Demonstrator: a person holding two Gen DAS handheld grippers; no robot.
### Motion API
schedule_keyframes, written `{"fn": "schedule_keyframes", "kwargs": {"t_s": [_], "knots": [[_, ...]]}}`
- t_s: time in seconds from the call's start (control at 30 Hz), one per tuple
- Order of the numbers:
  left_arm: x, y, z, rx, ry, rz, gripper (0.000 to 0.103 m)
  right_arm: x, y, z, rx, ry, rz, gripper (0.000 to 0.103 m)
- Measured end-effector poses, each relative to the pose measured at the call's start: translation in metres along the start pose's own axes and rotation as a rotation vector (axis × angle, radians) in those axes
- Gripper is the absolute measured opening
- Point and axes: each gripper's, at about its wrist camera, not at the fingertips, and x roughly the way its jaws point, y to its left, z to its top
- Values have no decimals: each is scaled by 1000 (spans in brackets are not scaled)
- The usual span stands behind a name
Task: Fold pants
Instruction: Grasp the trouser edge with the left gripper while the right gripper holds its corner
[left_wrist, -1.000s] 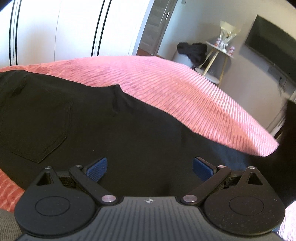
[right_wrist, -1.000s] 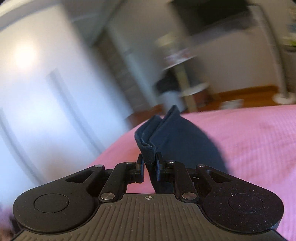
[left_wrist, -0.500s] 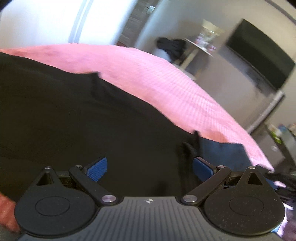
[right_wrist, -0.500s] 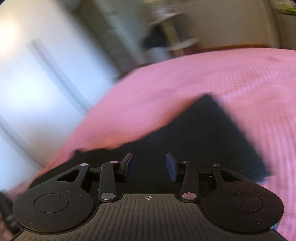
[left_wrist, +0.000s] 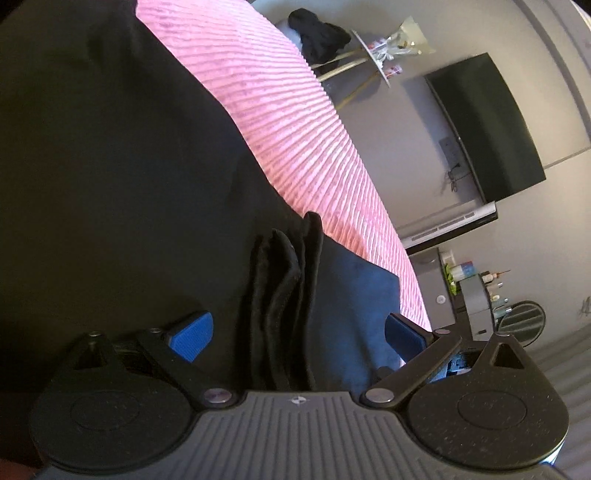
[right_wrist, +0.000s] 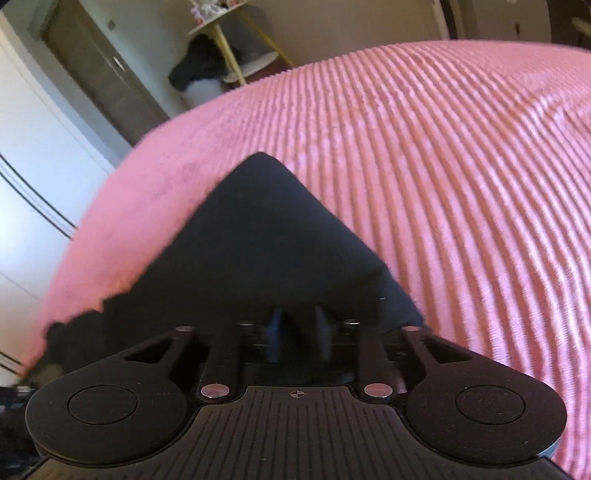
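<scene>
My left gripper (left_wrist: 297, 332) stood wide open over the black pants' (left_wrist: 110, 184) bunched hem on the pink bedspread (left_wrist: 295, 122). My right gripper (right_wrist: 297, 332), just narrowing, gripped nothing I could see. Closing there risked pinching only some layers.

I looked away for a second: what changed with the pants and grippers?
The right gripper let go of the raised pants fold; its jaws opened, then closed partway. The fold now lies on the pink bedspread. The left gripper stayed open, now over the stacked edges.
</scene>
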Motion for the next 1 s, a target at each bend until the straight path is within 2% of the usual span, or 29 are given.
{"fn": "schedule_keyframes", "kwargs": {"t_s": [0.13, 0.2, 0.27, 0.3, 0.33, 0.4, 0.43, 0.47, 0.5, 0.53, 0.6, 0.67, 0.7, 0.77, 0.87, 0.9, 0.93, 1.0], "knots": [[17, -3, -2, -44, 58, -97, 99, 0, 0, 3, 29, -19, 70, 45], [22, -7, -4, -41, 55, -100, 98, -2, -2, 3, 52, -26, 123, 45], [27, -10, -5, -56, 51, -99, 92, -5, -1, 3, 54, -36, 174, 45], [27, -8, -7, -77, 54, -100, 74, -8, 2, 2, 42, -46, 200, 45], [31, -7, -6, -105, 65, -95, 48, -12, 5, 1, 29, -55, 216, 45], [41, -3, -7, -144, 95, -67, 31, -19, 10, 0, -2, -82, 242, 45], [44, -3, -8, -138, 100, -34, 17, -24, 11, -1, -7, -90, 256, 45], [44, -5, -8, -123, 101, 2, 10, -27, 11, -1, -6, -96, 264, 45], [43, -5, -5, -120, 100, 19, 9, -30, 10, -1, 1, -107, 272, 45], [38, -5, -2, -132, 93, 9, 8, -33, 7, 0, 17, -120, 283, 47], [21, -6, 8, -140, 54, -23, 8, -40, 0, 3, 71, -143, 318, 59], [-7, -10, 21, -96, -9, -48, 8, -47, -7, 6, 115, -171, 371, 71], [-20, -11, 25, -61, -37, -42, 8, -49, -10, 7, 131, -177, 405, 73], [-53, -12, 37, 41, -86, 22, 8, -48, -12, 9, 155, -165, 449, 77], [-85, -4, 44, 186, -94, 219, 12, -40, -2, 8, 107, -121, 430, 74], [-89, 2, 43, 193, -93, 271, 23, -36, 5, 8, 72, -103, 417, 74], [-89, 10, 40, 189, -99, 312, 42, -32, 13, 6, 32, -86, 407, 70], [-89, 29, 32, 135, -130, 360, 62, -26, 30, 1, -57, -52, 368, 62]]}}
